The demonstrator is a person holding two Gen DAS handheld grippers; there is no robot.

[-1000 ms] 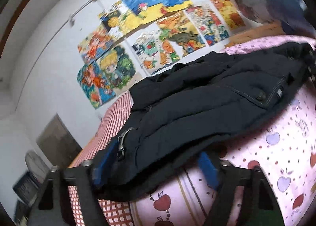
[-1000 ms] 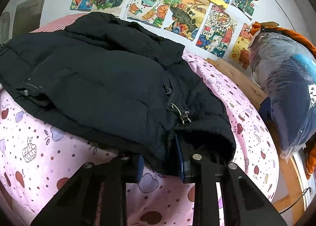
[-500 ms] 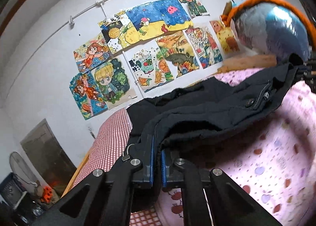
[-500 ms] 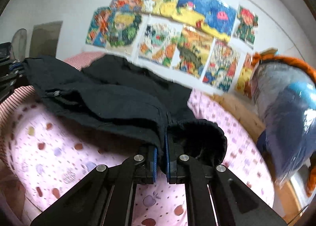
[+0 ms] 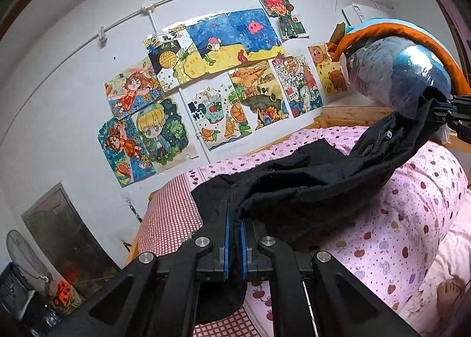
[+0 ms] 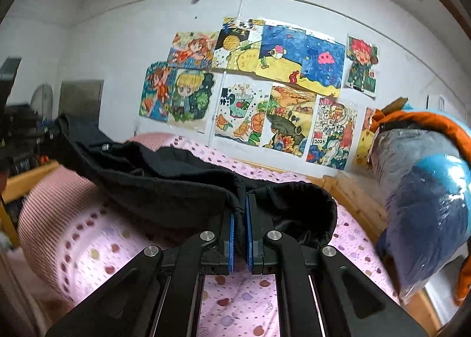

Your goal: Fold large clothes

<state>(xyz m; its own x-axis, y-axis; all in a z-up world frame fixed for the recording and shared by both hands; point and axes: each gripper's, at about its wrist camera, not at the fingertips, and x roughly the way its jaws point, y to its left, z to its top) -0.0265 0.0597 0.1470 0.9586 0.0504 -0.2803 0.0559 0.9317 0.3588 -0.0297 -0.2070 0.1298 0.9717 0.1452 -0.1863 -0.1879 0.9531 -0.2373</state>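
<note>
A large black jacket [image 5: 309,181] hangs lifted above a pink bed with apple and dot print [image 5: 412,219]. My left gripper [image 5: 234,219] is shut on one corner of the jacket's hem. My right gripper [image 6: 240,213] is shut on the other corner of the black jacket [image 6: 164,178], next to a cuffed sleeve. The jacket stretches between the two grippers and sags in the middle. The right gripper also shows at the right edge of the left wrist view [image 5: 450,119], with cloth in it.
A red checked sheet [image 5: 167,219] covers the bed's left part. A wall of colourful drawings [image 5: 206,86] is behind. A plastic-wrapped blue and orange bundle [image 6: 426,189] stands on the wooden bed frame [image 6: 353,198]. A fan and clutter [image 5: 23,278] stand at the lower left.
Both grippers closed on the jacket's hem corners and lifted them up off the bed. The jacket now hangs stretched between them instead of lying flat.
</note>
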